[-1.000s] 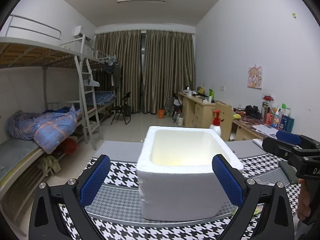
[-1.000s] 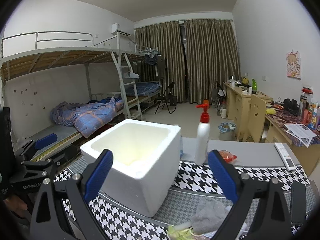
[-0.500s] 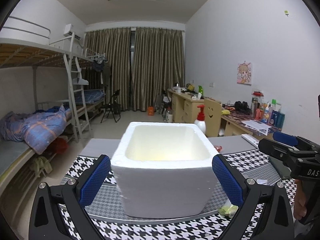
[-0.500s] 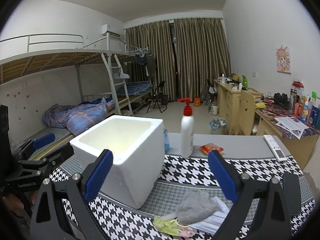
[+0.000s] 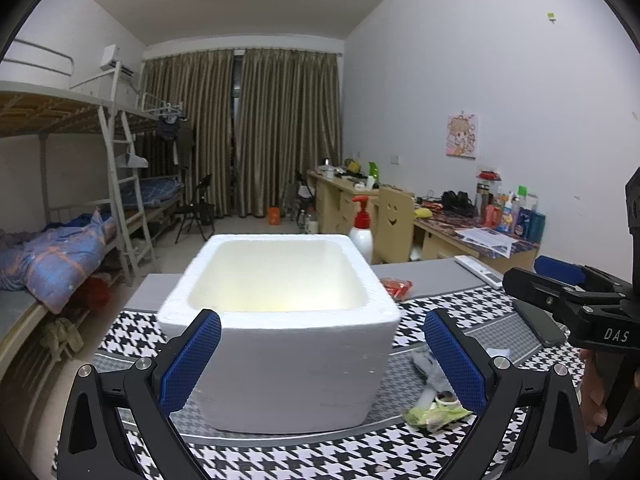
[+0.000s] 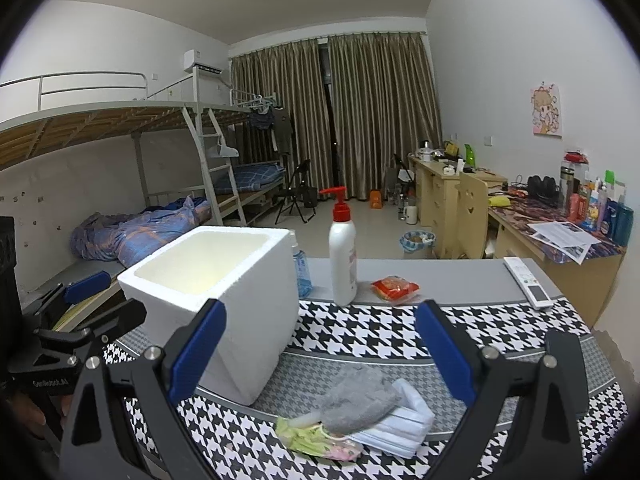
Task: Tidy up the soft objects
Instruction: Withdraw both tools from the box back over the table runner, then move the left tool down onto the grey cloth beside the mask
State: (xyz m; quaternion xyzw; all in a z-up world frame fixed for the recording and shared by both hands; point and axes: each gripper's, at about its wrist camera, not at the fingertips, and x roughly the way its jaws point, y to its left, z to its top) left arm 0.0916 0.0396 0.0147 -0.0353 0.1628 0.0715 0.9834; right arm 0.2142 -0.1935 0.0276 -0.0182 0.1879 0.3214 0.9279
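Observation:
A white foam box (image 5: 280,336) stands open and looks empty on the houndstooth cloth; it also shows in the right wrist view (image 6: 216,292). A grey soft cloth (image 6: 360,404) lies on a white folded cloth (image 6: 400,424) and a yellow-green item (image 6: 316,438) to the right of the box. The pile shows partly in the left wrist view (image 5: 434,396). My left gripper (image 5: 322,358) is open and empty, facing the box. My right gripper (image 6: 320,352) is open and empty above the pile.
A white pump bottle (image 6: 343,256) with a red top, a red snack packet (image 6: 394,288) and a white remote (image 6: 528,282) sit on the grey table beyond the cloth. A blue bottle (image 6: 302,268) stands behind the box. A dark phone (image 5: 538,326) lies at right.
Both views have swung and tilted down. The box now fills the left gripper's view centre, and the soft pile has come fully into the right wrist view. Both grippers stay open.

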